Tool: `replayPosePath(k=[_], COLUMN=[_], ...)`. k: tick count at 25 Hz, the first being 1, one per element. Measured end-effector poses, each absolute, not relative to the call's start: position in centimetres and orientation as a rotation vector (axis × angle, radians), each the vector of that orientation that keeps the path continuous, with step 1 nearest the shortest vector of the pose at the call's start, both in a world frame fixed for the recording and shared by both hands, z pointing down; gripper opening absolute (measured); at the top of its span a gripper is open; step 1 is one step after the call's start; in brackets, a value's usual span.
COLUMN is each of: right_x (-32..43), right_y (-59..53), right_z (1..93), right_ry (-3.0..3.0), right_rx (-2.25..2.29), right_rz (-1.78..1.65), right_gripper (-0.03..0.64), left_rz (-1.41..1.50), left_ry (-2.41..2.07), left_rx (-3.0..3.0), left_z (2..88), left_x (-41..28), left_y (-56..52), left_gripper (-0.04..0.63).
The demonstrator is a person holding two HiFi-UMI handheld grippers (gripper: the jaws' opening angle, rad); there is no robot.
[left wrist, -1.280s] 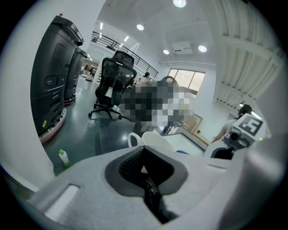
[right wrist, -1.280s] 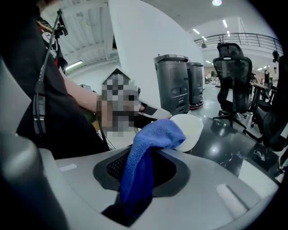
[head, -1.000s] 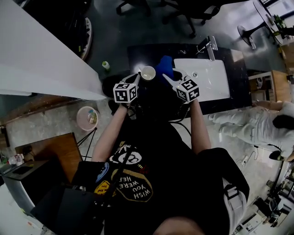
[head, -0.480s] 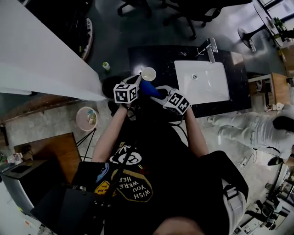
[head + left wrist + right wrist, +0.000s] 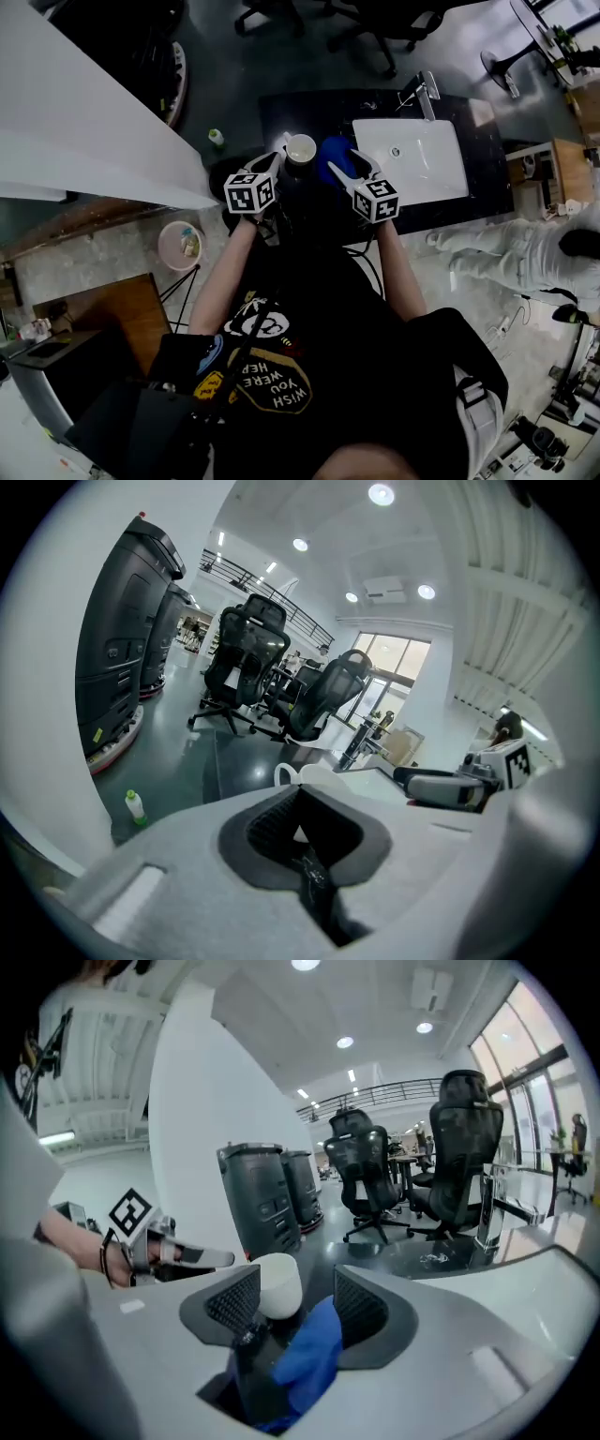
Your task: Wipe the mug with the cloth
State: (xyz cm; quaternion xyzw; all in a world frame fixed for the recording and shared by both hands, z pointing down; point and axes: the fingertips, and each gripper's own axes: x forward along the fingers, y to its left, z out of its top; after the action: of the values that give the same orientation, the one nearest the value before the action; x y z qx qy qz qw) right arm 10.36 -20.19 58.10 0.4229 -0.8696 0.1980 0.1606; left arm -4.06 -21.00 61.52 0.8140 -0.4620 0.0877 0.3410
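Tongs, left to right: clamps left tongs (image 5: pixel 298 803) on mug (image 5: pixel 301 148) wall, over table (image 5: pixel 281 108); opens right tongs (image 5: pixel 297 1283), blue cloth (image 5: pixel 309 1349) loose between, mug just beyond. Seems late in wiping; leaves cloth and mug to set down.

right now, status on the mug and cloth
Left gripper shut on mug. Right gripper jaws opening, cloth loose between them, by the mug. Nothing in the way.

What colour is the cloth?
Blue. The cloth shows best in the right gripper view.
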Motion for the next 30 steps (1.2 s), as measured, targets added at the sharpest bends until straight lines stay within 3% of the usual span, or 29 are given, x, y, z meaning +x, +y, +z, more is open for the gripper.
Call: replayPosePath(k=[3,7,30], right_x=[10.4,11.1,12.8], right_y=[-19.6,-18.8,-13.8], right_z=[56.3,54.8,54.2], right_ry=[-2.572,-2.566,-2.499], right_rx=[1.258,1.369,1.489], right_rz=[0.598,0.518,0.501], right_gripper=[0.222,0.003,0.002], left_rz=[0.212,0.187,0.171], left_ry=[-1.206,-1.240,-1.384], left_rx=[2.124,2.147,2.322], left_z=[60.8,59.4,54.5], left_x=[-4.1,-4.2,-1.9], left_y=[-20.3,-18.7,-13.6], left_gripper=[0.003,0.003,0.003])
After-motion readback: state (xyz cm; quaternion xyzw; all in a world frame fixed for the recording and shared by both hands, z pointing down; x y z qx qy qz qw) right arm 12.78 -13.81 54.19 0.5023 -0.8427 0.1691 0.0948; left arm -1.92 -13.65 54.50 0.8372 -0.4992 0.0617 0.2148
